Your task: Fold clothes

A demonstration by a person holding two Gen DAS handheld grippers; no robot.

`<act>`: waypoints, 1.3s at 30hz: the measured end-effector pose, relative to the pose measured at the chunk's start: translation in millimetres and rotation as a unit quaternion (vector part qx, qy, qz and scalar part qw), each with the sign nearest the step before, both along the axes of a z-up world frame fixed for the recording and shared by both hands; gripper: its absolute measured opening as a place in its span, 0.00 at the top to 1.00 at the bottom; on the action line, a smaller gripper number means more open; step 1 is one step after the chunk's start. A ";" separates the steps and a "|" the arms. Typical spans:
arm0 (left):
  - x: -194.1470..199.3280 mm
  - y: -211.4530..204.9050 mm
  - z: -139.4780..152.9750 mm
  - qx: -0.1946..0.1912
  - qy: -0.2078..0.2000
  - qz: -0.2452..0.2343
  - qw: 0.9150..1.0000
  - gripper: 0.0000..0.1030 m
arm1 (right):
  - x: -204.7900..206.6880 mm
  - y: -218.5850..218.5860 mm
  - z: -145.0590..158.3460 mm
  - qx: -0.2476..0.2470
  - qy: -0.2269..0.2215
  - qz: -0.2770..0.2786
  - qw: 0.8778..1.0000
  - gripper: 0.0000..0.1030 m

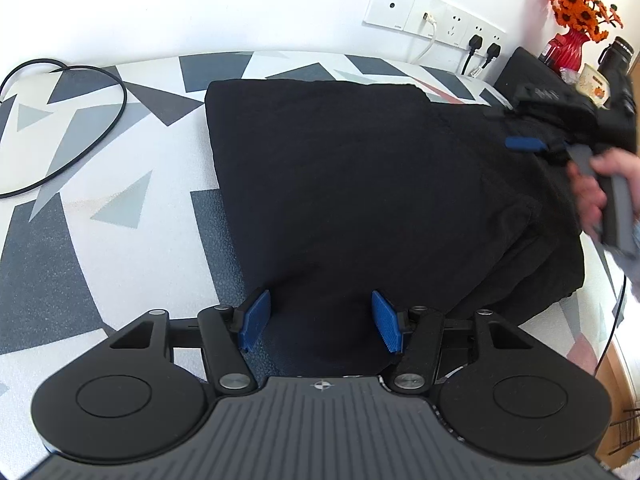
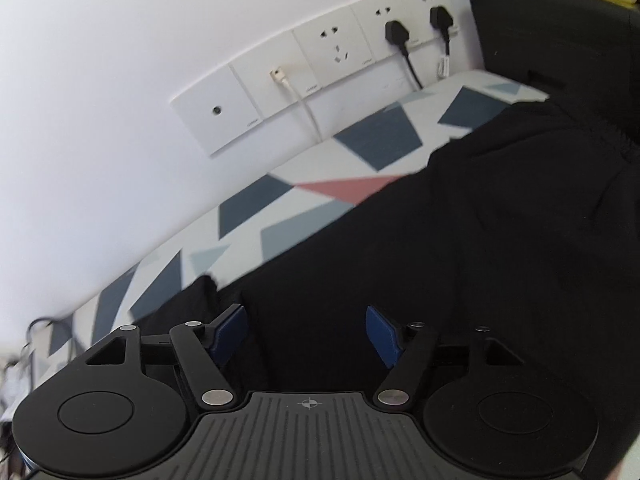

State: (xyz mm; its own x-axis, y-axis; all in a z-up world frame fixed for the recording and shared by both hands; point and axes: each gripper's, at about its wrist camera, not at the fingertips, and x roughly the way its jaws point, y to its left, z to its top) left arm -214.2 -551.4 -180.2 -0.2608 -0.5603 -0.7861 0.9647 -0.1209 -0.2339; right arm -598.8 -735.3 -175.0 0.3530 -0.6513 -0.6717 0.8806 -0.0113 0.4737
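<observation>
My left gripper point(image 1: 320, 326) hovers over the black garment point(image 1: 360, 184) on the patterned table point(image 1: 100, 200), jaws spread; right gripper point(image 2: 306, 338) jaws spread too, pinching nothing.

cable point(image 1: 100, 120) left, vase point(image 1: 570, 46) right

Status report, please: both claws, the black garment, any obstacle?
Left claw open, over near edge of black garment. Right claw open, nothing gripped. Garment partly folded on patterned table. Black cable lies clear, left of garment.
</observation>
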 end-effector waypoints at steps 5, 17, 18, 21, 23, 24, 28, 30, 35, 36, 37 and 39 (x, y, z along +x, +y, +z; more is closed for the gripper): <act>8.9 2.9 5.5 -0.009 0.006 -0.005 1.000 0.44 | -8.3 44.1 -4.8 0.044 -0.037 0.049 0.997 0.36; 11.3 20.6 13.9 -0.013 -0.004 -0.026 1.000 0.43 | 59.1 84.5 1.0 0.000 0.057 0.183 0.981 0.86; 11.1 21.1 14.2 -0.014 -0.003 -0.026 1.000 0.43 | 59.9 85.4 2.0 -0.001 0.059 0.179 0.982 0.87; 11.6 21.7 16.3 -0.023 0.001 -0.027 0.999 0.43 | 51.5 94.9 17.6 -0.023 0.041 0.147 0.988 0.94; 11.6 19.9 16.6 -0.027 0.004 -0.031 0.999 0.42 | 43.6 104.4 29.3 -0.033 0.032 0.128 0.991 0.94; 11.3 18.6 16.3 -0.027 0.006 -0.032 0.999 0.42 | 39.7 108.5 32.8 -0.031 0.031 0.123 0.992 0.94; 6.5 12.7 12.9 -0.027 0.008 -0.041 0.999 0.42 | 34.7 117.1 18.8 0.027 0.044 0.127 0.991 0.94; 3.3 9.4 9.5 -0.022 0.010 -0.046 0.999 0.42 | 35.0 117.3 11.3 0.046 0.050 0.125 0.990 0.92; -5.2 4.4 2.5 -0.013 0.002 -0.054 0.998 0.39 | 30.2 108.6 20.5 0.032 0.042 0.106 0.993 0.48; -6.2 4.6 2.2 -0.013 0.000 -0.055 0.998 0.39 | 28.4 104.4 24.7 0.016 0.043 0.103 0.994 0.38; -6.9 5.3 2.5 -0.014 -0.002 -0.057 0.998 0.39 | 26.7 100.3 28.8 0.001 0.045 0.100 0.994 0.38; -6.8 7.4 2.7 -0.014 -0.004 -0.059 0.998 0.38 | 27.2 82.6 30.6 -0.013 0.038 0.102 0.994 0.36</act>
